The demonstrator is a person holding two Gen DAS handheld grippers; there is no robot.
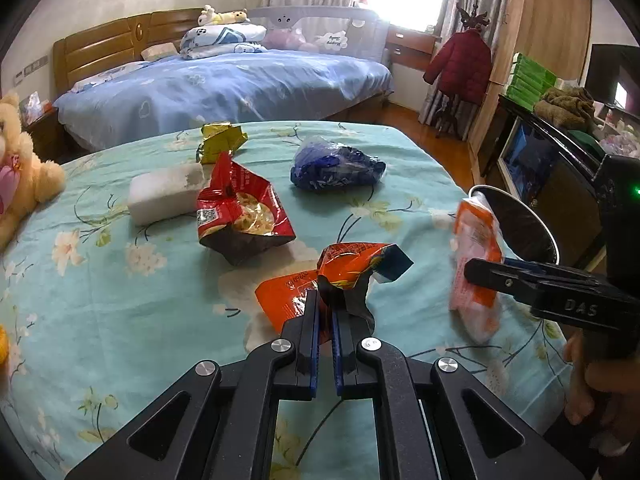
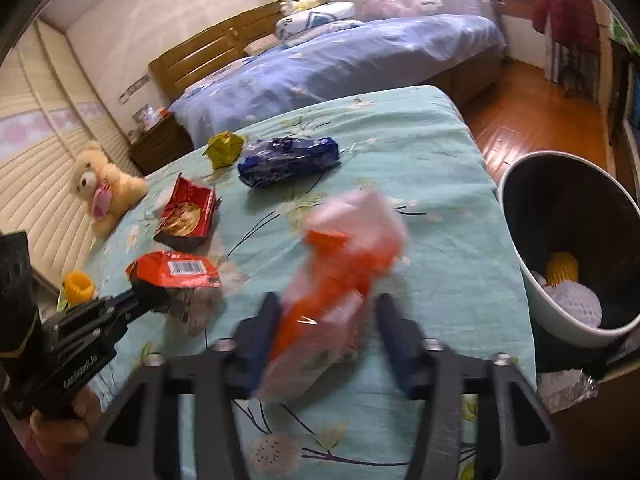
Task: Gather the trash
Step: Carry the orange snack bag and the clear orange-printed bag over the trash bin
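Observation:
My left gripper (image 1: 326, 300) is shut on a crumpled orange wrapper (image 1: 352, 264) just above the teal flowered bedspread (image 1: 120, 280). The right wrist view shows the same wrapper (image 2: 176, 270) from the side. My right gripper (image 2: 326, 312) stands open, and a blurred orange and white packet (image 2: 340, 264) hangs loose between its spread fingers. That packet (image 1: 476, 240) shows beside the bin (image 1: 486, 189) in the left wrist view. The white-walled, dark-lined bin (image 2: 520, 248) stands at the bed's right edge and holds some trash.
On the bedspread lie an open red noodle bag (image 1: 240, 212), a blue bag (image 1: 336, 168), a gold wrapper (image 1: 220, 140) and a white block (image 1: 164, 194). A teddy bear (image 2: 104, 184) sits at the left. A blue bed (image 1: 224, 84) lies beyond.

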